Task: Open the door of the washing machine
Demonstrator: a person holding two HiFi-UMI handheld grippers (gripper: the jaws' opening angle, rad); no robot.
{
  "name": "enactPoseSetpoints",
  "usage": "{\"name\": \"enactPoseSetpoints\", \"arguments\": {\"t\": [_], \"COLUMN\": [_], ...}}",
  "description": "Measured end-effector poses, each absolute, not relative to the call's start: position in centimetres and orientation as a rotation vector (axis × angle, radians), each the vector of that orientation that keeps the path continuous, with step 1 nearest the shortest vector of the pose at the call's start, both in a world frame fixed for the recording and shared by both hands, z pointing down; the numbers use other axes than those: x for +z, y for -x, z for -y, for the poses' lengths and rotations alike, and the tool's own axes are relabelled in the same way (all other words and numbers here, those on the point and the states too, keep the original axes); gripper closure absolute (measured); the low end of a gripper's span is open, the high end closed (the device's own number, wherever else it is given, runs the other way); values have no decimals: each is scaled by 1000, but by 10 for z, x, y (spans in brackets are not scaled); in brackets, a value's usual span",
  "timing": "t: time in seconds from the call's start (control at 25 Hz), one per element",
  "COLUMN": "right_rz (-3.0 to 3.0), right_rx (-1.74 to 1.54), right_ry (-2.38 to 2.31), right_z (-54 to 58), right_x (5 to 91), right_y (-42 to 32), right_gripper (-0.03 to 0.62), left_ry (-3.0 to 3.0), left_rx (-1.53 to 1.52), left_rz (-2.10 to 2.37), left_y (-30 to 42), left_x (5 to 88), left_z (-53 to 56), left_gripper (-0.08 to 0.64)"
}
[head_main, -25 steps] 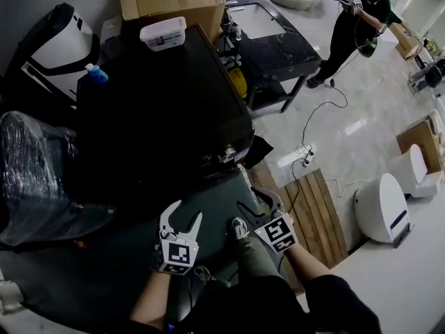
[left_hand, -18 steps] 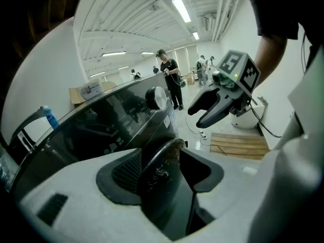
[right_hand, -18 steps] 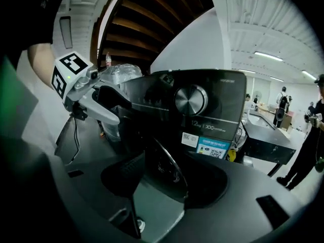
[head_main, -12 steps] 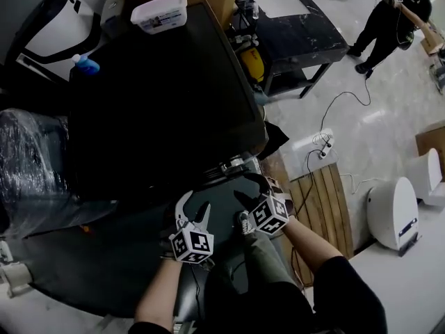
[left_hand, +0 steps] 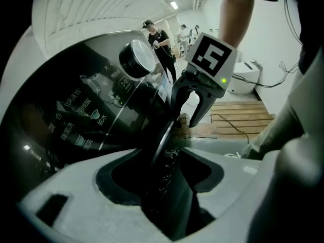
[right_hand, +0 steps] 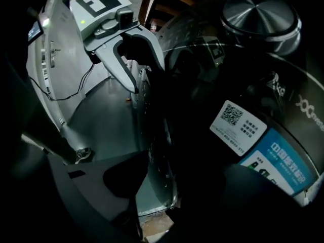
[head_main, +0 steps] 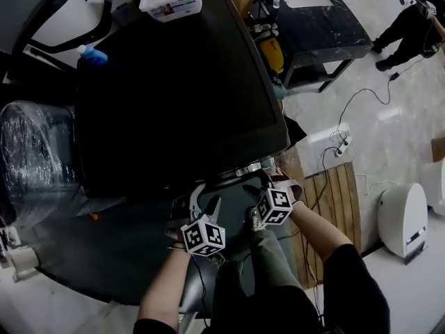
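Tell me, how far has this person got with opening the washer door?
Done: the left tongs and right tongs are at the front of the washing machine, each straddling the door rim. In hand: the right tongs' jaws are closing around the rim; neither pair looks clamped yet. Left: gripping the rim and pulling it outward; nothing shows it swung open yet.
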State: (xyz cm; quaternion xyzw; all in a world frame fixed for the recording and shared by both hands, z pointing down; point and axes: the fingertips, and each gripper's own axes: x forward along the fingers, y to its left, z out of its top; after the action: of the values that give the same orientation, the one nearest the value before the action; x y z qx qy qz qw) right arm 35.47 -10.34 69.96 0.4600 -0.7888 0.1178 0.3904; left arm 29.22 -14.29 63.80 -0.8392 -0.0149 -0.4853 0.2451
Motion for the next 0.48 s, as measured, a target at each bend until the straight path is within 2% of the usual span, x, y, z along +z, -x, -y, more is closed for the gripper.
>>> {"name": "enactPoseSetpoints", "arguments": {"t": [0.2, 0.28, 0.36, 0.48], "right_rz": [1992, 1995, 1994, 1986], "right_rx": [268, 281, 308, 334], "right_ry": [-1160, -1174, -1183, -1192], "right_z": [108, 111, 111, 111], "right_x": [706, 705, 705, 704], "right_y": [-353, -354, -355, -353], "right_gripper": [414, 453, 454, 457], "left_ry": [2244, 2243, 2244, 2242], "left_rx": [-1291, -1268, -1259, -1254], "left_rz": [62, 47, 28, 21], "left_y": [-292, -293, -295, -293], "left_x": [639, 638, 637, 636], "left_z": [147, 149, 151, 151], "left_gripper": [333, 333, 377, 379]}}
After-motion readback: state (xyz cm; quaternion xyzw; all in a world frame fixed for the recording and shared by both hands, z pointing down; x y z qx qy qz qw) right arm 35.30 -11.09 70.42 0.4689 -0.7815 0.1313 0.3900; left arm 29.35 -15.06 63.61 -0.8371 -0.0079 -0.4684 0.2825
